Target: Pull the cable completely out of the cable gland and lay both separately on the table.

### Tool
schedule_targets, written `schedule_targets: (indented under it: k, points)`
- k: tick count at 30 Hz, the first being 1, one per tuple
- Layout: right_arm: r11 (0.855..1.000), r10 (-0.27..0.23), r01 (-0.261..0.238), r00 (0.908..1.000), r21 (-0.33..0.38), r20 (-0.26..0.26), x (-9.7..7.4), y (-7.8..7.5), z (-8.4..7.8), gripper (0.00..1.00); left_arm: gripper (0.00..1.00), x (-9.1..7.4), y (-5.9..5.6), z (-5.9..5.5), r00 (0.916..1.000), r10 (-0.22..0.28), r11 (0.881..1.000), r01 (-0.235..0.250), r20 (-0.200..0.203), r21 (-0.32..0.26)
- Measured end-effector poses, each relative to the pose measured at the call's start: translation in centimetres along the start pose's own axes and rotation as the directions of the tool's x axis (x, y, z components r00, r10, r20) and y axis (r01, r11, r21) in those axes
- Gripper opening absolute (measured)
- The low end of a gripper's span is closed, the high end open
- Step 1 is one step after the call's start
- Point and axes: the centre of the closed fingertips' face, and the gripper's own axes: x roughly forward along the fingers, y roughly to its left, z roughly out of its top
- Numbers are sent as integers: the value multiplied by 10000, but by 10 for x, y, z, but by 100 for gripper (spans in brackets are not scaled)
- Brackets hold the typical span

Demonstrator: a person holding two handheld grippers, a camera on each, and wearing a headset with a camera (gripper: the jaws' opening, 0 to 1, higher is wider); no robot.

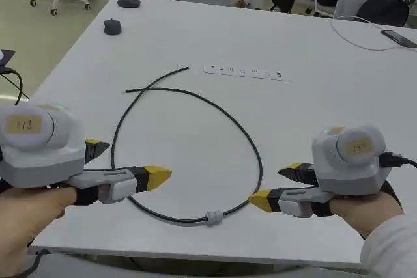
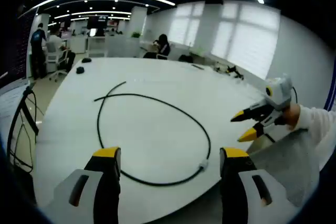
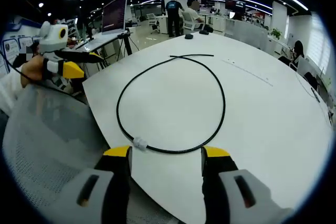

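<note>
1. Clearly, the cable [image 1: 172,89] lies on the white table [image 1: 313,83] as one big loop, and its two ends cross at the far side.
2. The gland [image 1: 214,217], a small pale piece, sits on the near part of the loop close to the table's near edge, and the cable runs through it.
3. In the left gripper view the gland [image 2: 202,165] shows just ahead of the right-hand jaw, with the cable [image 2: 131,95] curving away beyond it.
4. In the right gripper view the gland [image 3: 139,143] lies just ahead of the left-hand jaw, and the cable [image 3: 224,103] rings the table in front.
5. The left gripper [image 1: 138,159] hovers over the near left part of the loop. Its yellow-tipped jaws are spread and hold nothing, as its own view [image 2: 170,153] also shows.
6. The right gripper [image 1: 266,185] hovers just right of the gland, apart from it. Its jaws are likewise spread and hold nothing, as seen in its own view [image 3: 167,151].
7. Each gripper appears in the other's view, held in a hand and spread wide: the right one [image 2: 237,127] and the left one [image 3: 92,62].
8. Beyond the loop lies a white power strip [image 1: 244,73].
9. Two mice [image 1: 112,27] sit near the far left corner.
</note>
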Motion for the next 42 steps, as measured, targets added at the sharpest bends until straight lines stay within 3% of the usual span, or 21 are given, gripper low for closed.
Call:
schedule_targets:
  k: [18,22,27,29,35,42]
  points:
    - [9997,113,-118,9997,-233,-220,3,2,-4,47,66,-1,5,-1,9999,157,9996,-157,-8,-229]
    - [9979,608,-612,9980,191,173,4,5,3,45,66,-1,5,-1,9999,148,9996,-149,-52,-219]
    - [9955,793,-808,9964,488,314,7,4,6,42,66,0,4,-5,9997,90,9999,-93,-226,-128]
    - [9951,899,-914,9952,383,397,8,6,10,41,65,1,3,-5,9996,60,10000,-62,-287,-75]
    - [9883,1312,-1296,9912,-801,151,15,11,14,36,65,1,4,-8,9992,81,9999,-86,-379,-135]
    - [9749,1885,-1868,9821,-1210,32,27,13,13,34,65,1,3,-10,9988,24,10000,-29,-484,-88]
